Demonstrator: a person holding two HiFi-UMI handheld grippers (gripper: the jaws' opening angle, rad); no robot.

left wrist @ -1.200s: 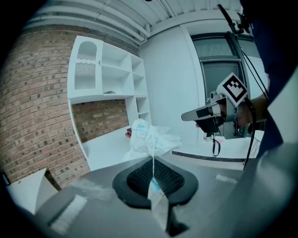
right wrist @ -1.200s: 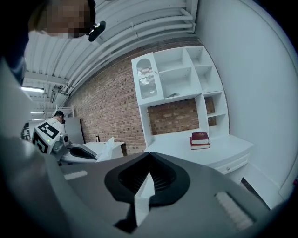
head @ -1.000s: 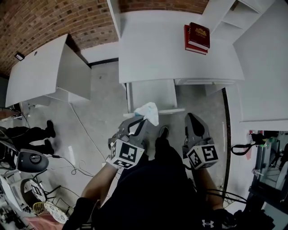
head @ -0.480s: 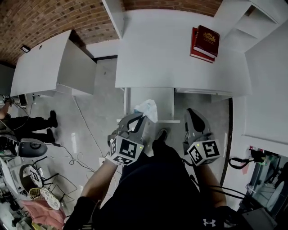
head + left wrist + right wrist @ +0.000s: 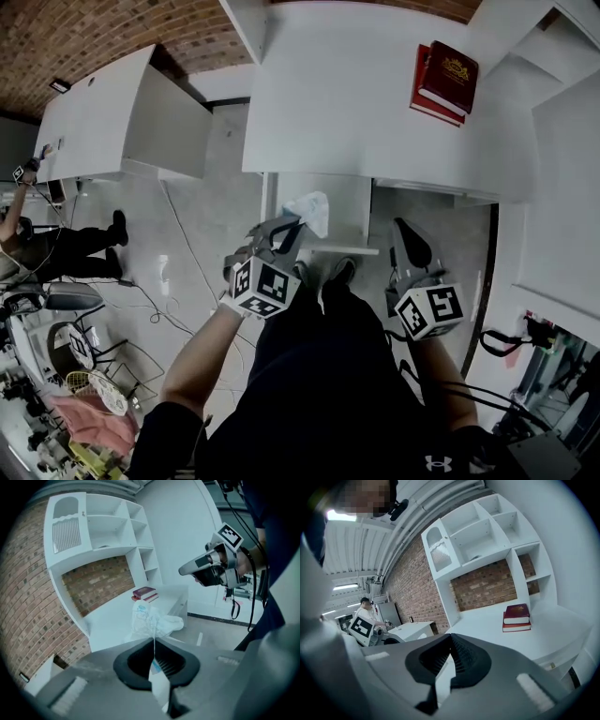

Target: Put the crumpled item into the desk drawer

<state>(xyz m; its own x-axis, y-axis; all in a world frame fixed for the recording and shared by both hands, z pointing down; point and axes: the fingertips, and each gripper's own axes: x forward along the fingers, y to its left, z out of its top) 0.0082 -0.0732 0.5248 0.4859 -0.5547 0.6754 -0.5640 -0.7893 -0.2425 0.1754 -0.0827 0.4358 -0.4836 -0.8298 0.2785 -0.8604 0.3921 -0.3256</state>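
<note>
Left claw point(image 5: 153, 644) grips one thin fold of the crumpled item point(image 5: 151, 619), seemingly light, soft and floppy; right claw point(image 5: 449, 641) is clenched, empty.

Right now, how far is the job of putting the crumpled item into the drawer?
Done: the drawer is pulled out from the desk. In hand: the left gripper is shut on the crumpled wrapper, which appears above the drawer. Left: lower it in and let go.
</note>
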